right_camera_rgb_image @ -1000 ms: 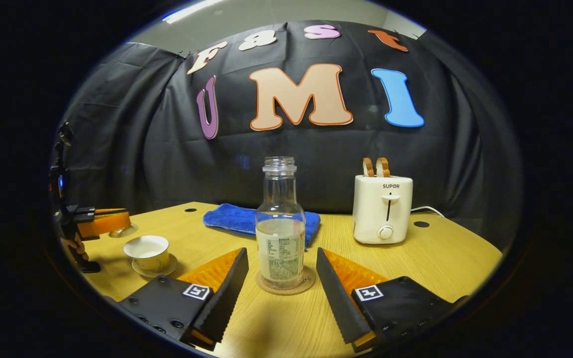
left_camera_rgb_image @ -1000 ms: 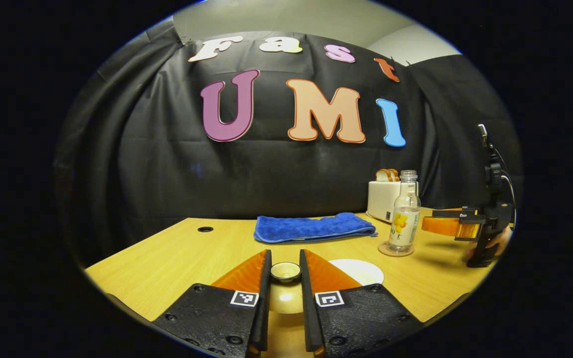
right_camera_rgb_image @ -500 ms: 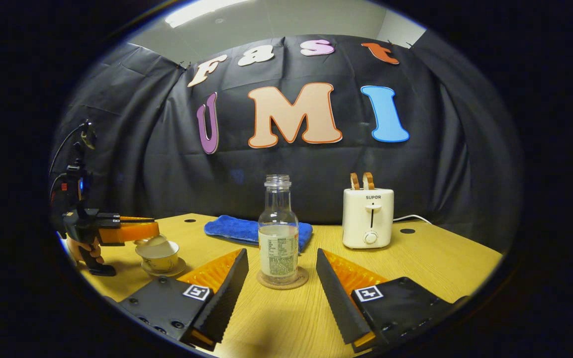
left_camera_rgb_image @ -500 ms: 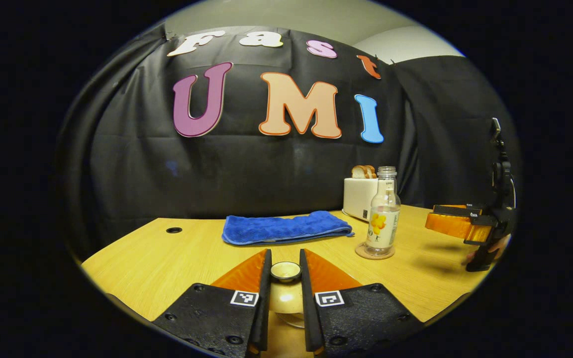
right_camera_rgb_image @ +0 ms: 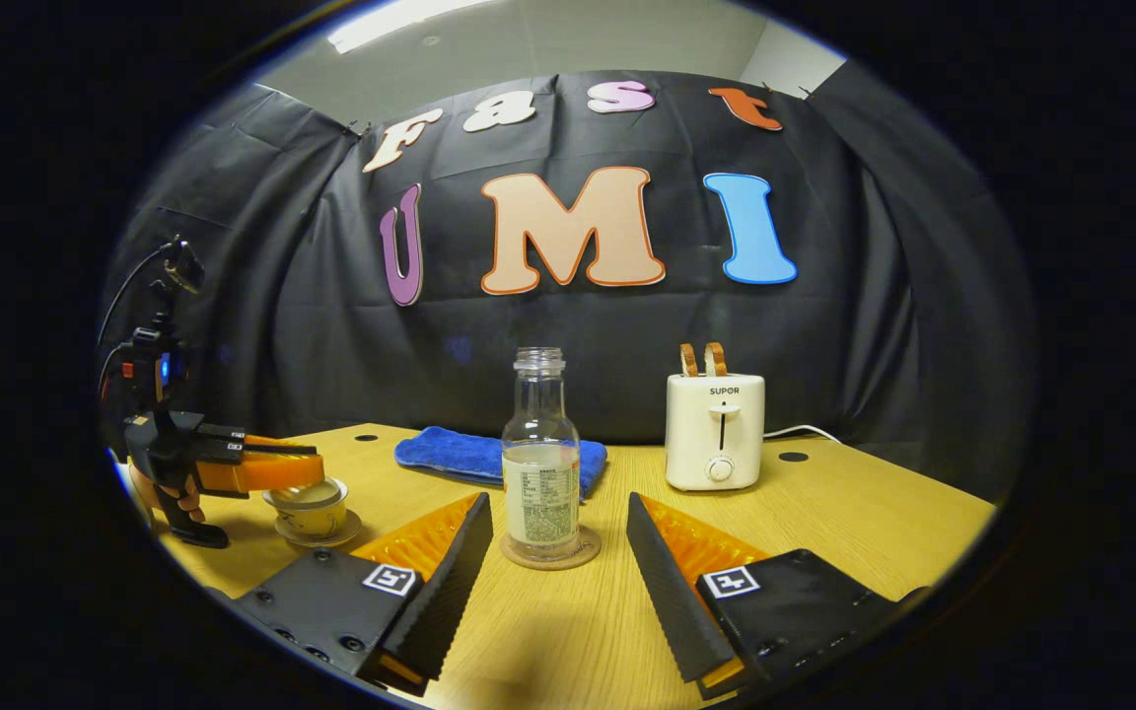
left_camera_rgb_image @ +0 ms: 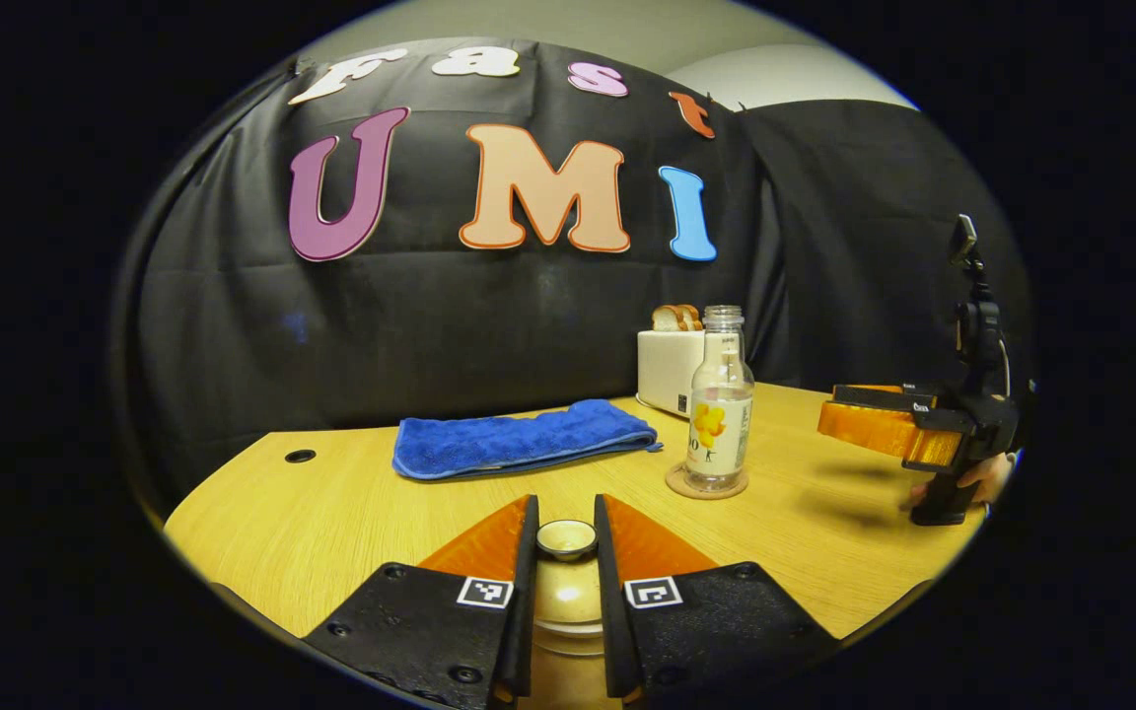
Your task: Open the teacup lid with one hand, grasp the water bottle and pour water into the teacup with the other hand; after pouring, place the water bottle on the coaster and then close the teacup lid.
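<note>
Left gripper (left_camera_rgb_image: 566, 552): fingers drawn narrow on the small round knob of the pale ceramic teacup lid (left_camera_rgb_image: 566, 538), one finger pressing each side; in the right gripper view this gripper (right_camera_rgb_image: 317, 471) holds the lid just over the cup, though whether the lid touches the rim cannot be told.
Teacup: a small cream ceramic teacup (right_camera_rgb_image: 309, 512) stands on its round saucer (right_camera_rgb_image: 318, 535) near the tabletop's left edge as the right gripper view shows it.
Right gripper (right_camera_rgb_image: 553, 537): fingers spread wide and holding nothing, one either side of the bottle and clear of it; in the left gripper view it (left_camera_rgb_image: 824, 421) hovers above the tabletop, a hand (left_camera_rgb_image: 982, 476) on its grip.
Water bottle: the clear, uncapped glass bottle (right_camera_rgb_image: 540, 461), part full, stands upright on a round cork coaster (right_camera_rgb_image: 550, 554) mid-tabletop.
Behind: a folded blue towel (right_camera_rgb_image: 474, 456) and a white toaster (right_camera_rgb_image: 714, 430) holding two bread slices, both near the far edge of the light wooden tabletop (right_camera_rgb_image: 854, 508).
</note>
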`<state>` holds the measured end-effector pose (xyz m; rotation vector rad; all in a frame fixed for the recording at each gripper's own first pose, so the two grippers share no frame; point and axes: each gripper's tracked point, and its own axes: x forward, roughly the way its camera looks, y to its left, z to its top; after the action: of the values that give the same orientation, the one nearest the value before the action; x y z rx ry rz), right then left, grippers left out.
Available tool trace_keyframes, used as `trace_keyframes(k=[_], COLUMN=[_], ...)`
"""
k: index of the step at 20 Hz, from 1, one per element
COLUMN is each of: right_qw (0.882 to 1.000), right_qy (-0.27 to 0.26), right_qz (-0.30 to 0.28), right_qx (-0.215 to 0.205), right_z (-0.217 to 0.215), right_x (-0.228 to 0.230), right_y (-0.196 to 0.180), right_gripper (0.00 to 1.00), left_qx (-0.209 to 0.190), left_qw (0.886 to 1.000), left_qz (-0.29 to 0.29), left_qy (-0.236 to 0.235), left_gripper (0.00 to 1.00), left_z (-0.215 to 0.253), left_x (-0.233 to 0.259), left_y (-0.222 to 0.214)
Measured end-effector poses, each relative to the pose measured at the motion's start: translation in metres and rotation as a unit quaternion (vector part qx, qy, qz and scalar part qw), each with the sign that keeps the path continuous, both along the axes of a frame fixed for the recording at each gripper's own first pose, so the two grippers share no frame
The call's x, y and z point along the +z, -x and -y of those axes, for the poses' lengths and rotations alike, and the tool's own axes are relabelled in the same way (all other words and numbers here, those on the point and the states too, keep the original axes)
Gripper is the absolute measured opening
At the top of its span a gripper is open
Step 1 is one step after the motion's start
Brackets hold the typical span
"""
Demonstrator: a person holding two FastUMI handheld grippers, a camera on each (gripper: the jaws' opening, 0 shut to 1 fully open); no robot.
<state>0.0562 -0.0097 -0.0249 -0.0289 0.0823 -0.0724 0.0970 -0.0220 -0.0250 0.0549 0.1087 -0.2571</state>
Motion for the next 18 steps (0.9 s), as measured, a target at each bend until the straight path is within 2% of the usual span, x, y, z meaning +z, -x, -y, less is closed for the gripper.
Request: trace_keyframes(k=[1, 2, 7, 8, 9, 10, 12, 13, 15, 16, 18], right_qw=[1.000, 1.000, 1.000, 1.000, 1.000, 1.000, 1.000, 1.000, 1.000, 1.000, 1.000], right_qy=[0.000, 0.000, 0.001, 0.001, 0.001, 0.001, 0.001, 0.001, 0.002, 0.002, 0.003], right_qz=[0.000, 0.000, 0.000, 0.000, 0.000, 0.000, 0.000, 0.000, 0.000, 0.000, 0.000], right_qx=[0.000, 0.000, -0.007, -0.008, -0.008, -0.008, -0.010, -0.011, -0.016, -0.022, -0.029], right_z=[0.000, 0.000, 0.003, 0.003, 0.003, 0.004, 0.004, 0.005, 0.007, 0.009, 0.012], right_x=[0.000, 0.000, 0.001, 0.000, 0.000, 0.000, 0.001, 0.001, 0.001, 0.000, 0.000], right_y=[0.000, 0.000, 0.000, 0.000, 0.000, 0.000, 0.000, 0.000, 0.000, 0.000, 0.001], right_gripper=[0.84, 0.89, 0.89, 0.84, 0.89, 0.84, 0.94, 0.89, 0.89, 0.84, 0.84], left_qx=[-0.002, -0.004, -0.010, -0.012, -0.010, -0.009, -0.007, -0.004, 0.007, 0.013, 0.029], left_qw=[1.000, 1.000, 1.000, 1.000, 1.000, 1.000, 1.000, 1.000, 1.000, 1.000, 1.000], left_qz=[-0.002, -0.006, -0.022, -0.025, -0.024, -0.027, -0.027, -0.025, -0.020, -0.016, -0.001], left_qy=[-0.002, -0.003, -0.011, -0.011, -0.012, -0.013, -0.013, -0.014, -0.011, -0.008, 0.001], left_gripper=[0.27, 0.27, 0.27, 0.29, 0.36, 0.38, 0.65, 0.80, 0.87, 0.87, 0.89], left_z=[0.001, 0.002, 0.004, 0.005, 0.004, 0.005, 0.003, 0.003, -0.002, -0.004, -0.012], left_x=[-0.001, -0.002, -0.007, -0.006, -0.007, -0.008, -0.008, -0.006, -0.004, -0.003, 0.001], left_y=[0.000, 0.000, 0.002, 0.002, 0.002, 0.001, 0.002, 0.003, 0.003, 0.004, 0.005])
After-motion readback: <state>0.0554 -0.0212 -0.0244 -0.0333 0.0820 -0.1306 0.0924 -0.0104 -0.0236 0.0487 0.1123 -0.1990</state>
